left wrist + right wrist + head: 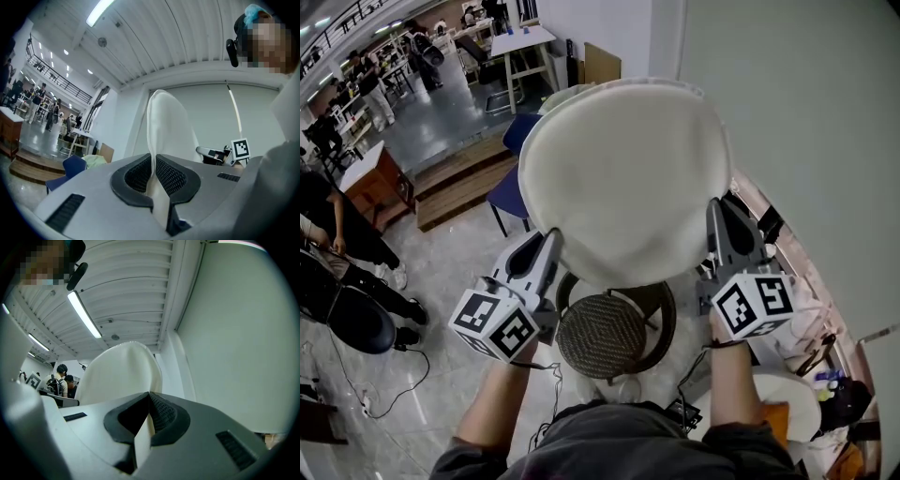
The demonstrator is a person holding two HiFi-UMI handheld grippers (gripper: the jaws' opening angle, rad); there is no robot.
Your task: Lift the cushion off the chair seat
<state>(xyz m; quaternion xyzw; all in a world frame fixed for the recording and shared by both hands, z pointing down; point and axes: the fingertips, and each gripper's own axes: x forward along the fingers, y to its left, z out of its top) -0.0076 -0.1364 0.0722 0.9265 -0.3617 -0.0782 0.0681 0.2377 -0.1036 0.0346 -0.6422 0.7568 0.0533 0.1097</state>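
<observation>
Item: round cream fabric cushion (623, 178), held in the air well clear of the round brown woven chair seat (602, 336) below. Left gripper (549, 246) pinches its left edge; right gripper (719, 214) is clamped on its right edge. Status: the lift appears complete, with nothing evidently left to do.

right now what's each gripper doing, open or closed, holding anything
Left gripper: closed on the edge of the cushion.
Right gripper: closed on the cushion's opposite edge.

left tool (549, 242) and right tool (719, 210) held forward, each clamped shut.
</observation>
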